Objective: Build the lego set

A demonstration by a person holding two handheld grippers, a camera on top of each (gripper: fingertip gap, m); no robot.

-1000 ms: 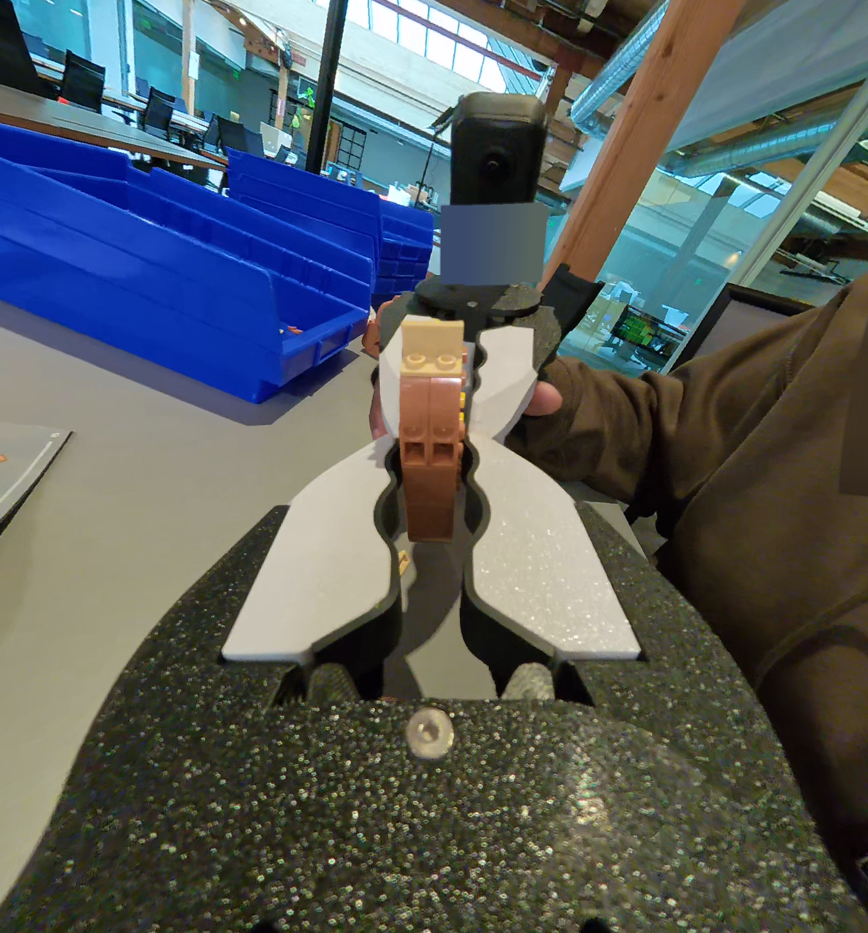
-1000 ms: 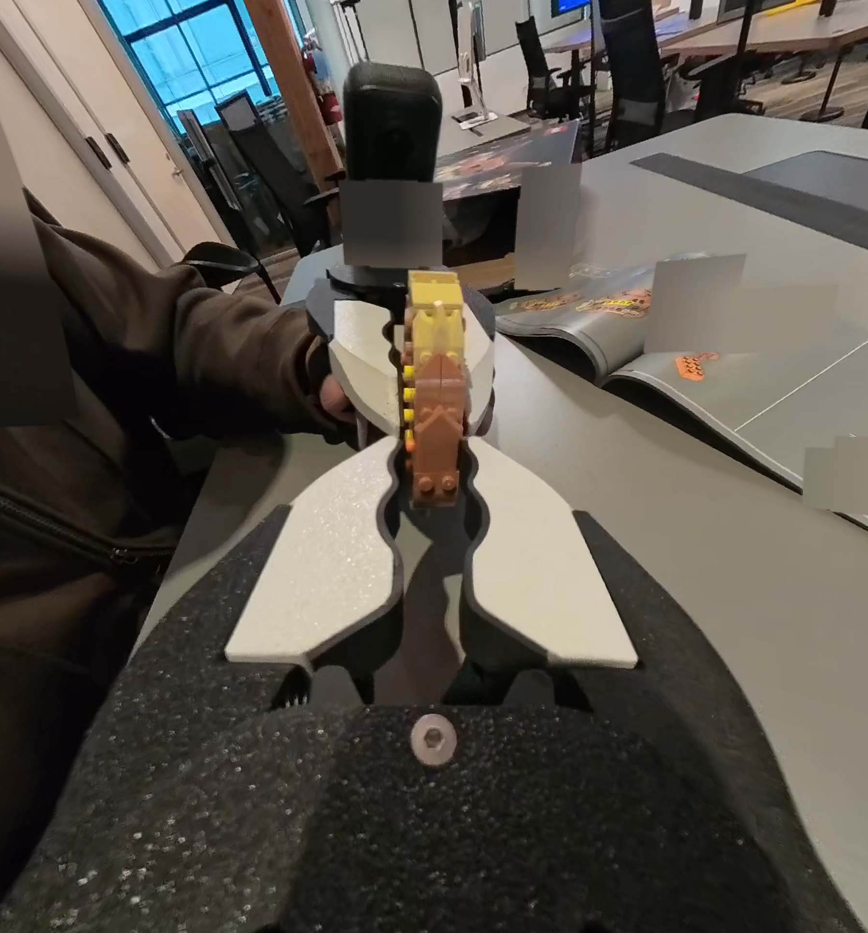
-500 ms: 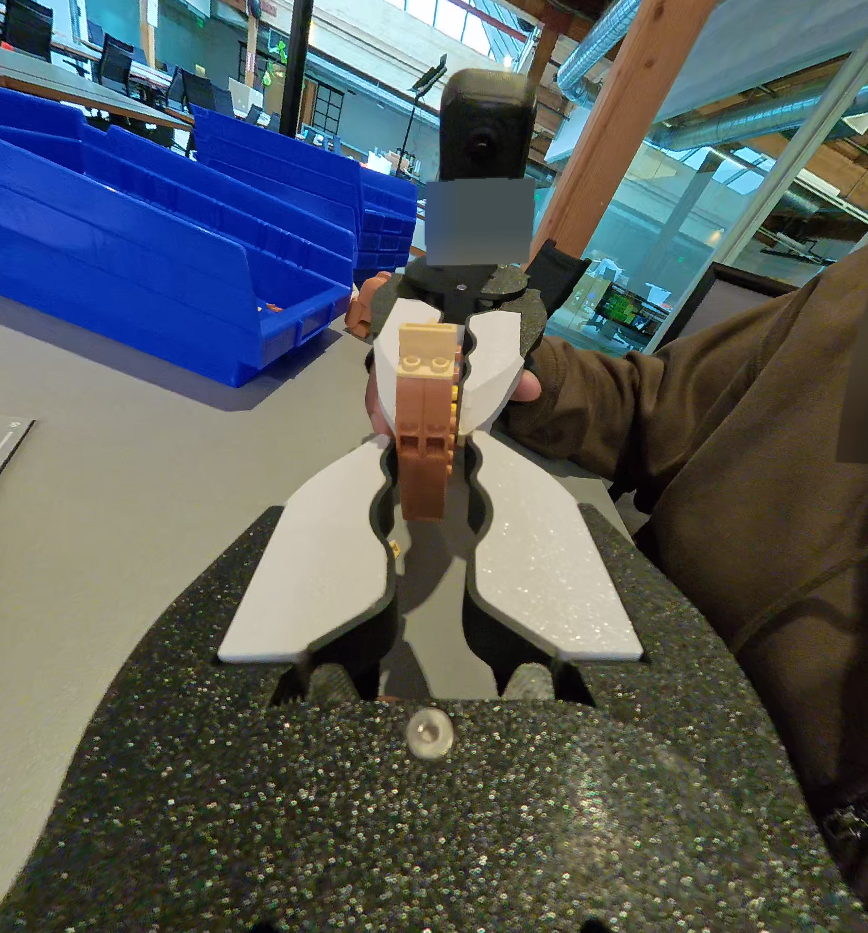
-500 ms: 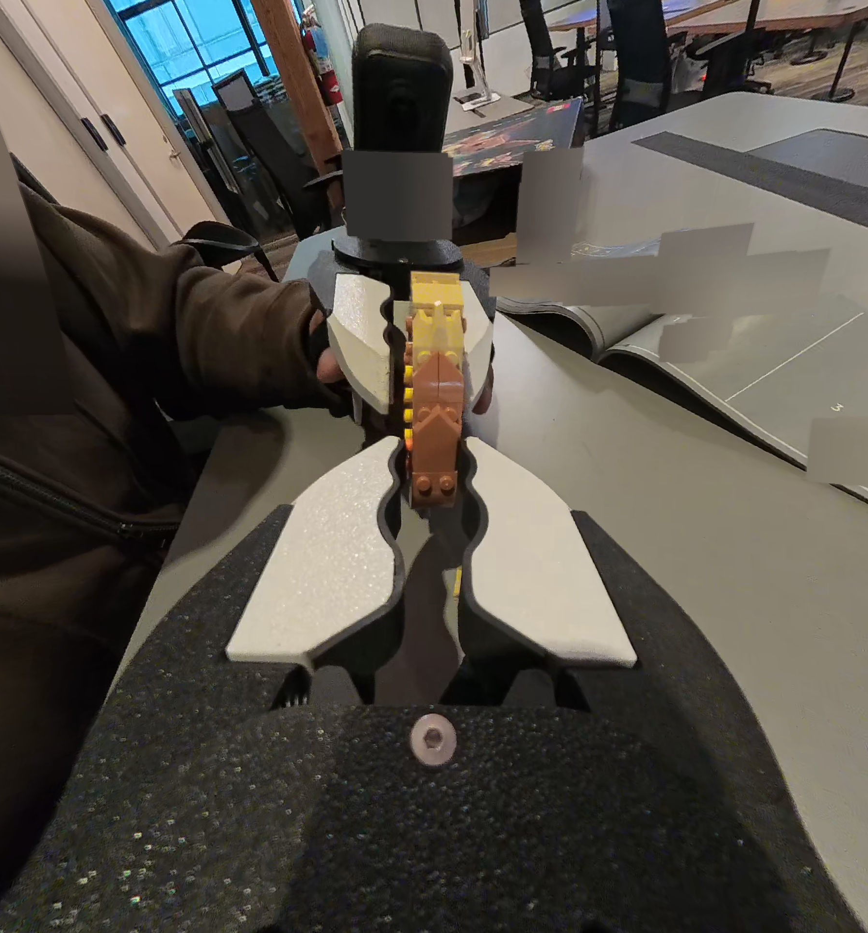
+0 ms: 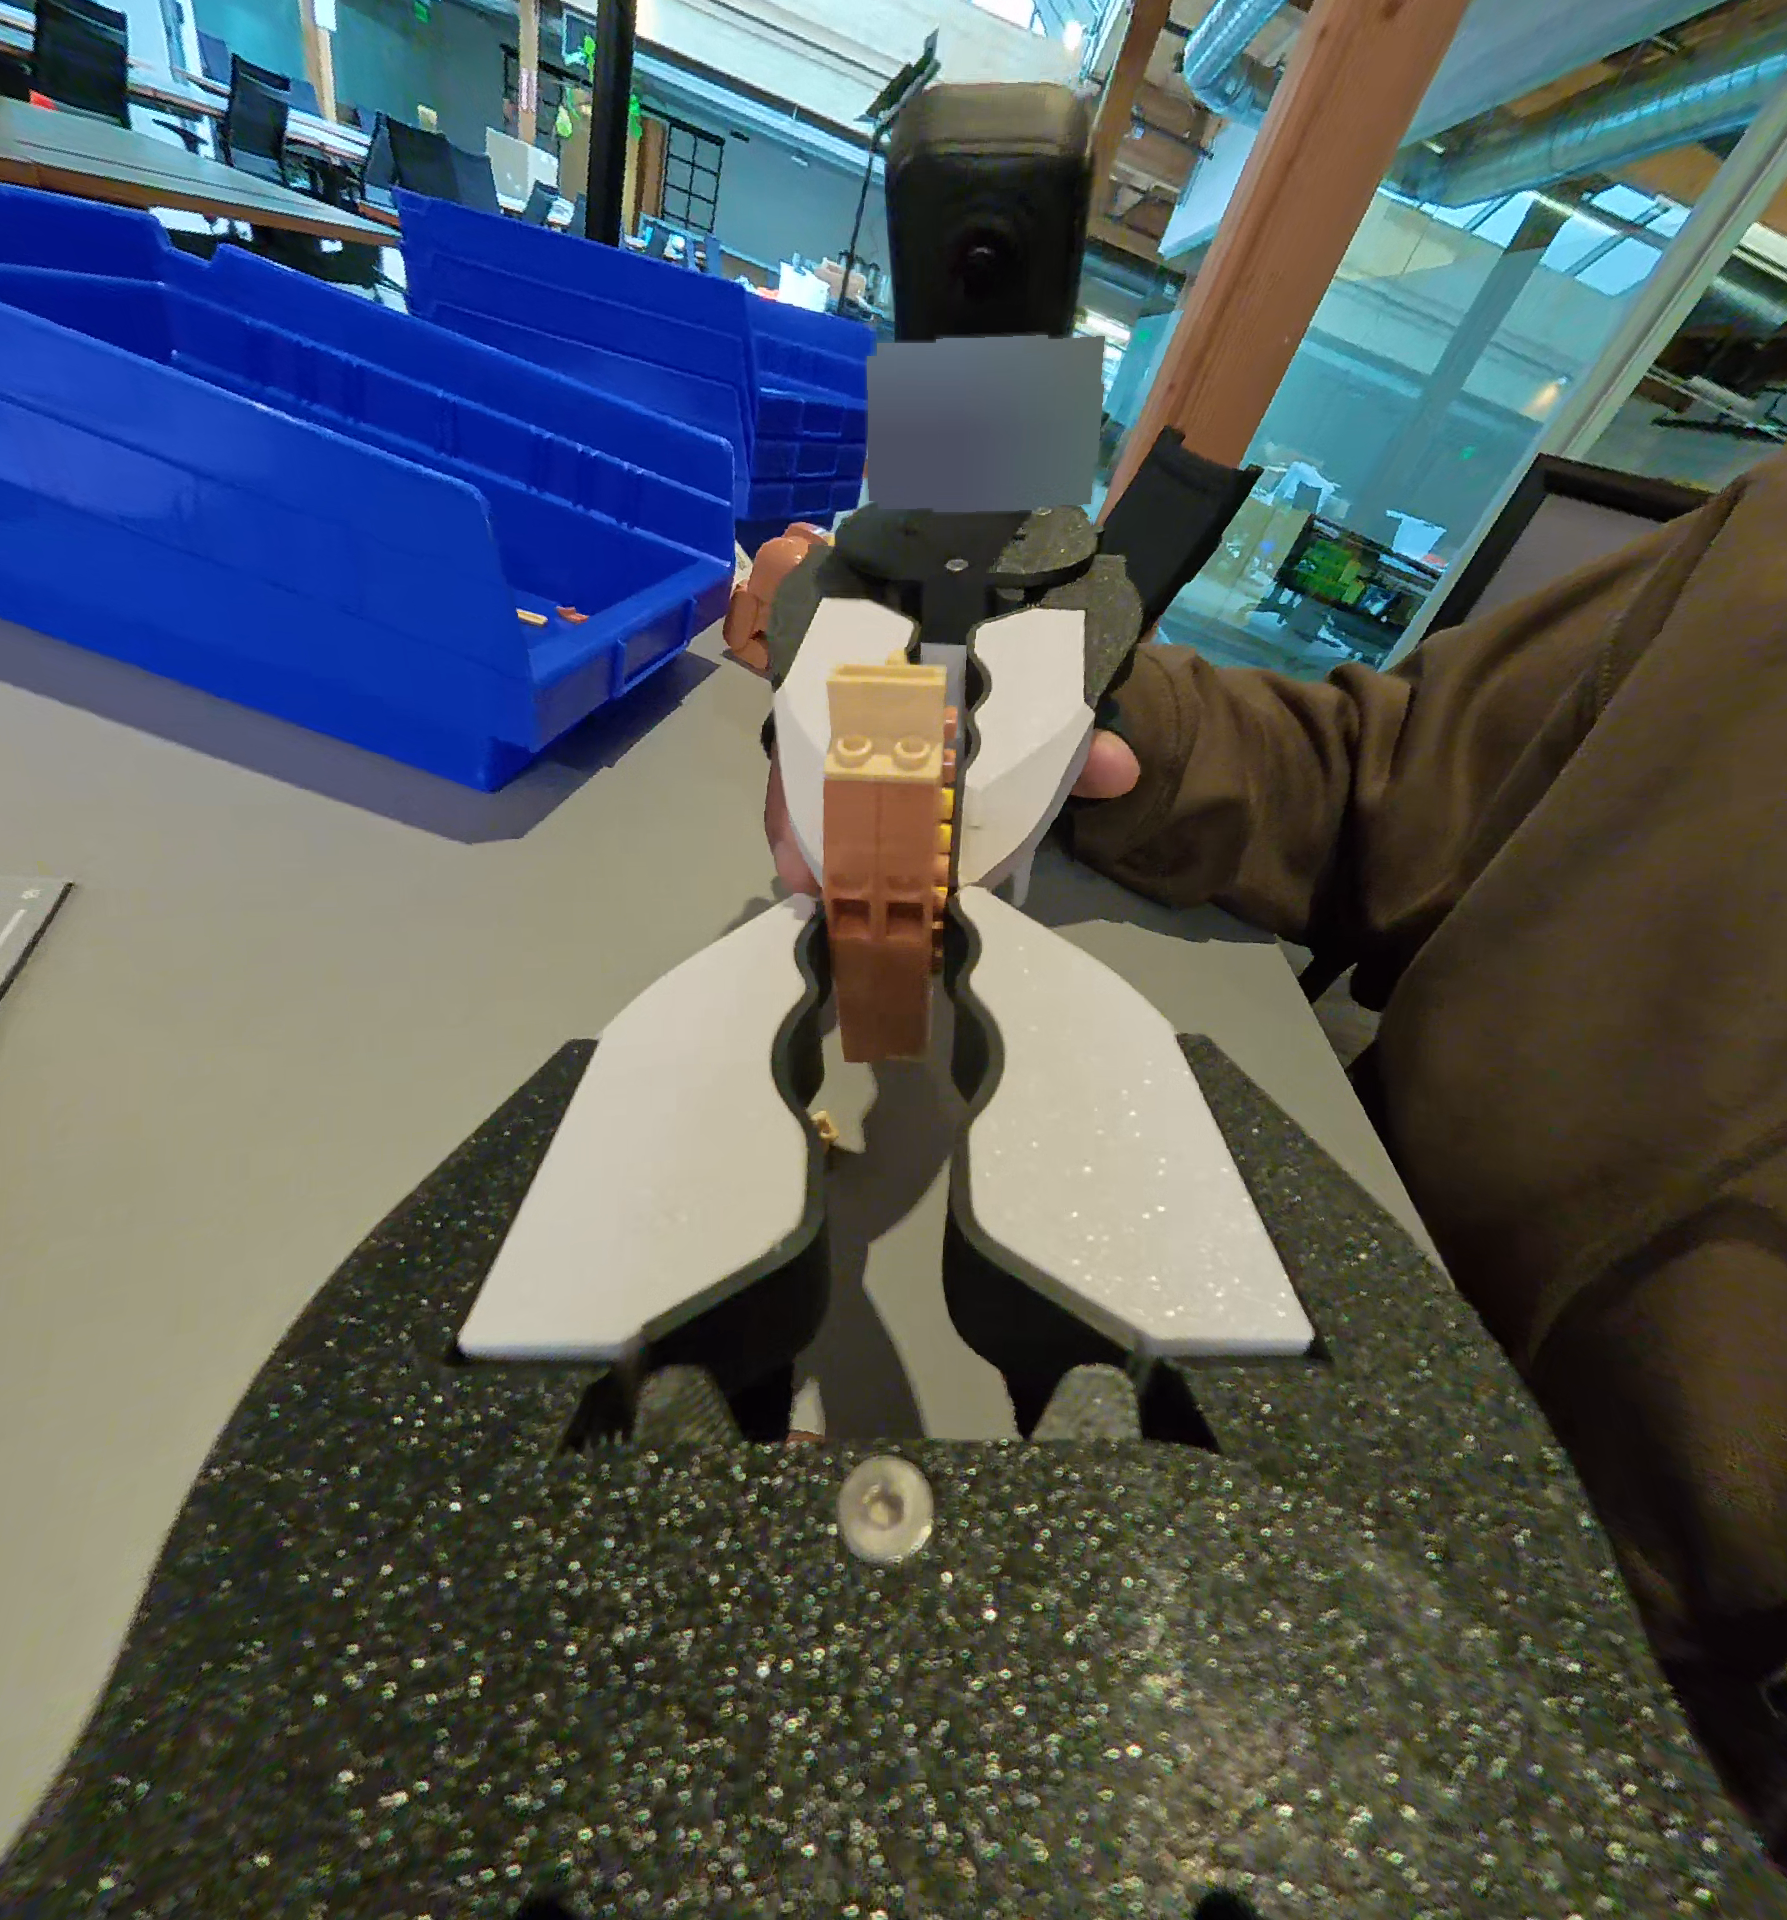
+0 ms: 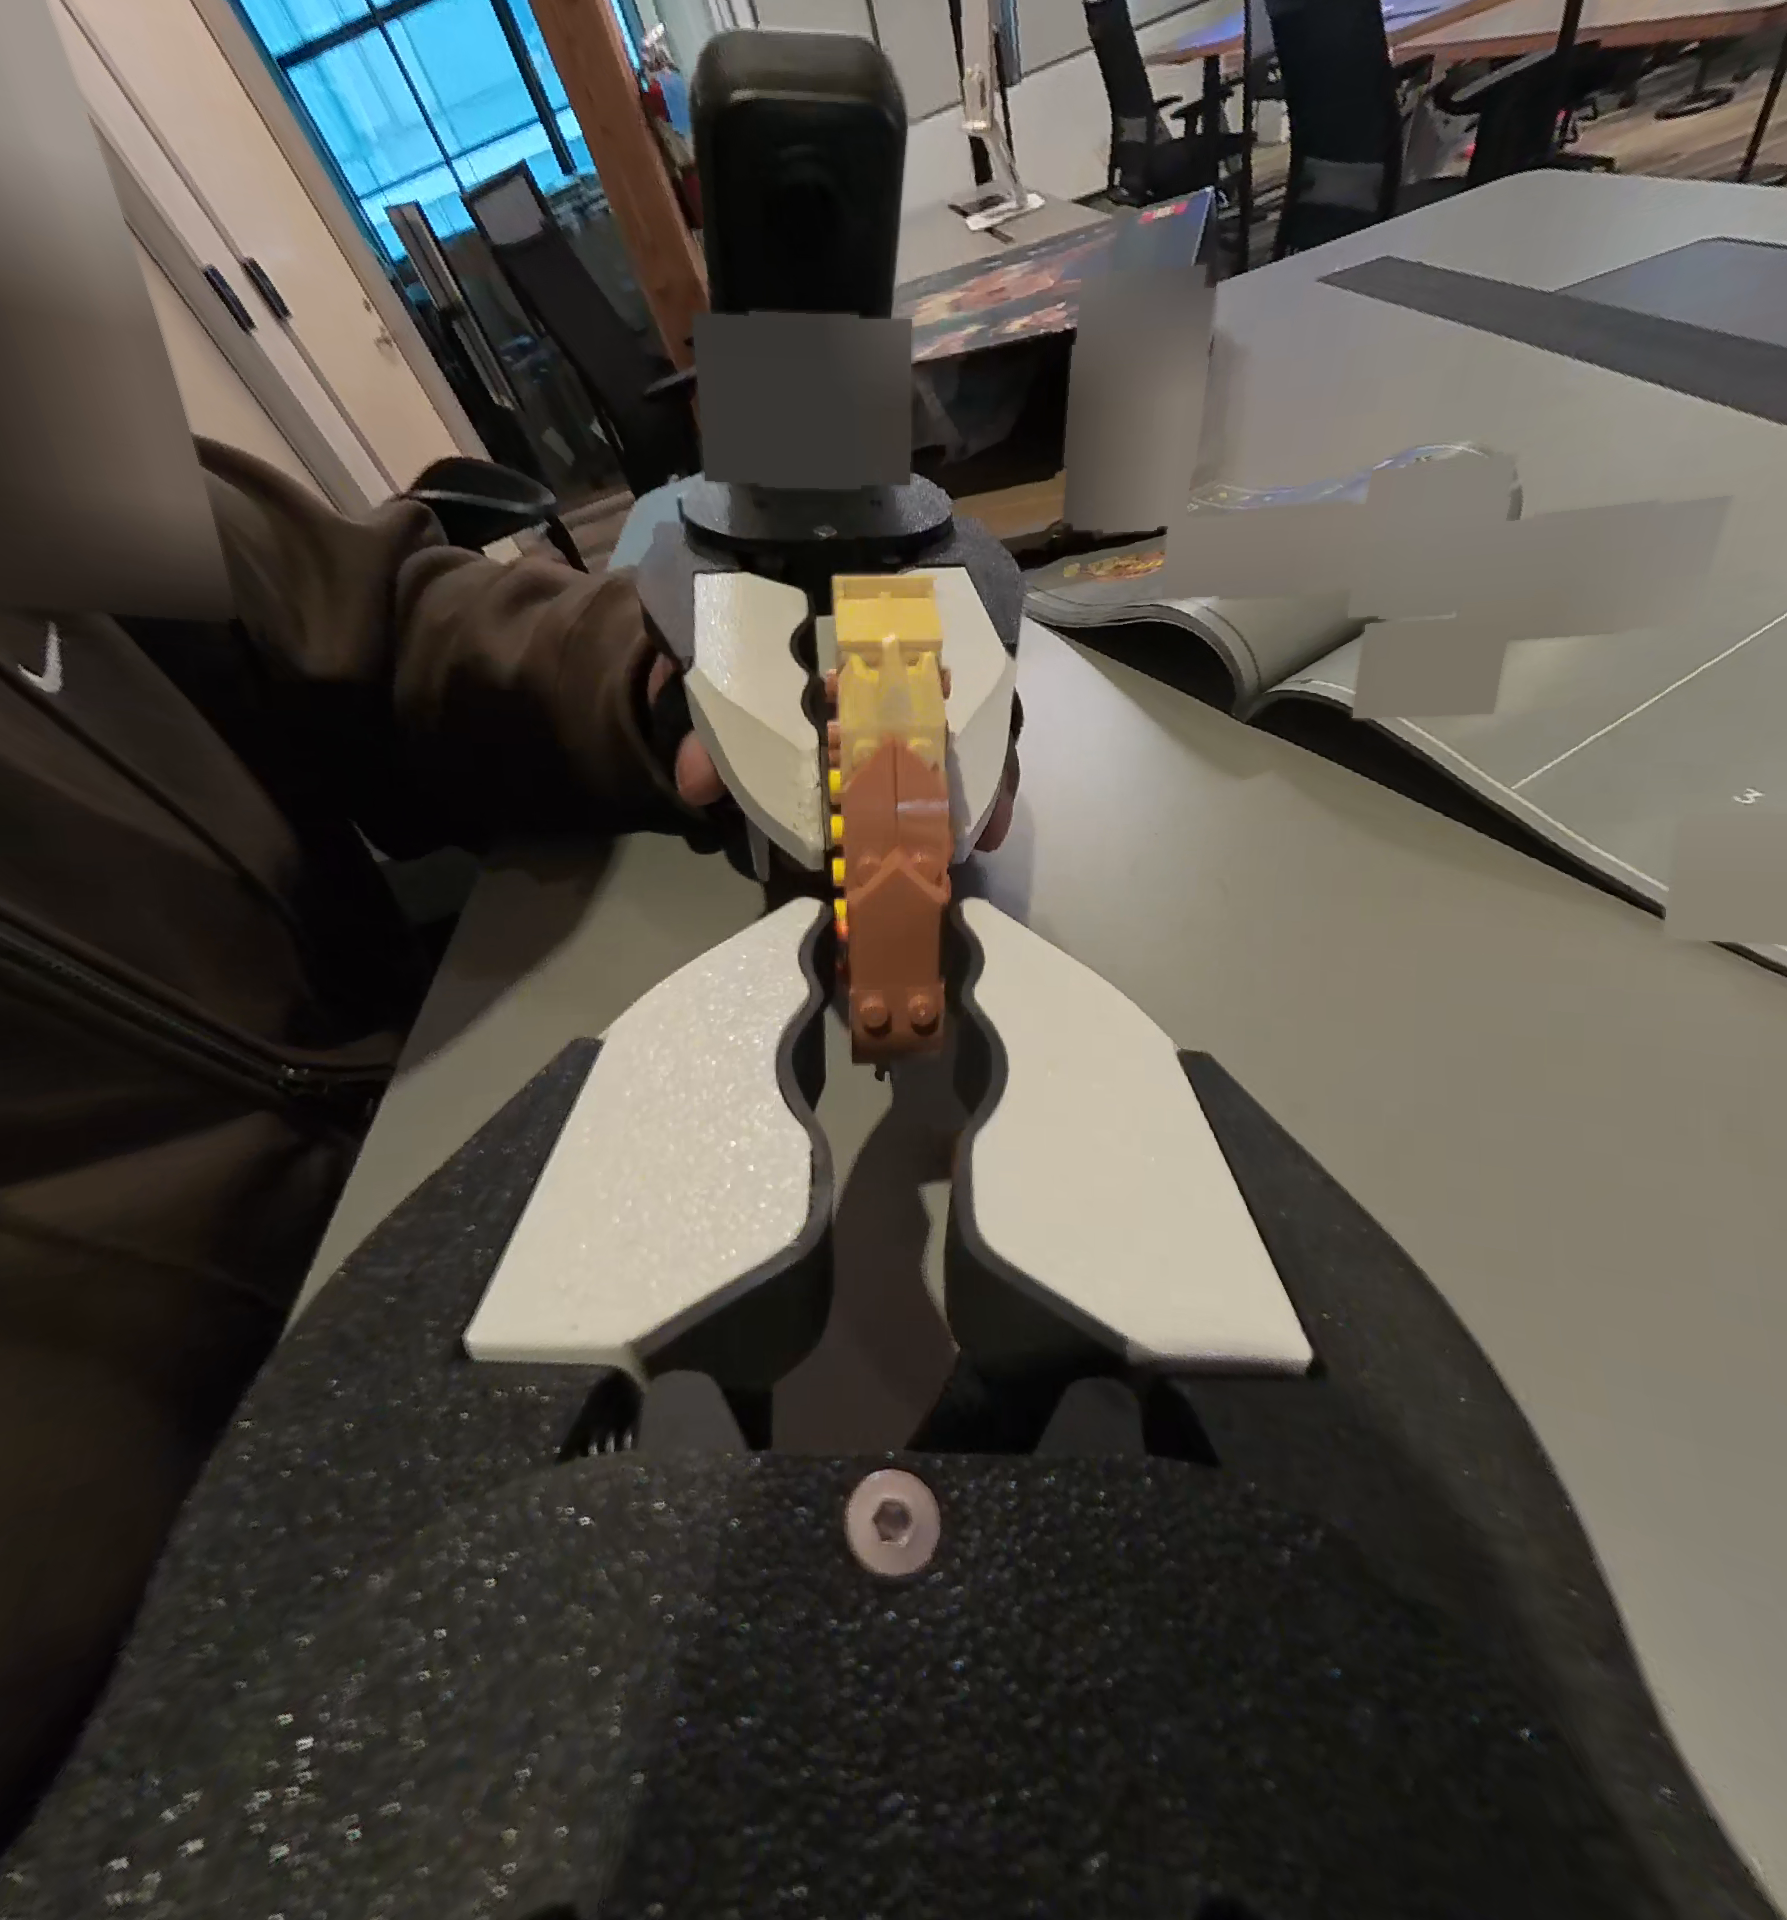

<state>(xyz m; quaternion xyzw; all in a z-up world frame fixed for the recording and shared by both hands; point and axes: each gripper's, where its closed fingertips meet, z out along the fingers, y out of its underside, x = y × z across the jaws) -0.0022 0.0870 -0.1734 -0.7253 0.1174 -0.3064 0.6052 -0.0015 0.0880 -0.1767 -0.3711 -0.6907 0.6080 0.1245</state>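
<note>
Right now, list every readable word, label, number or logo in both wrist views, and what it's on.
I don't transcribe writing; here is where it stands.
Open booklet: one small page mark; other areas are patched over.
Dark box behind it: small red logo, too small to read.
Jacket: small white chest logo.
Lego build: no print showing.

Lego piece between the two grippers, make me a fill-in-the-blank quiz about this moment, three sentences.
1. The lego assembly is held at both ends, by the left gripper and the ____ gripper.
2. Its end nearer the left wrist camera is brown, and its far end is ____.
3. The storage bins on the grey table are ____.

Missing words: right; tan; blue
</note>
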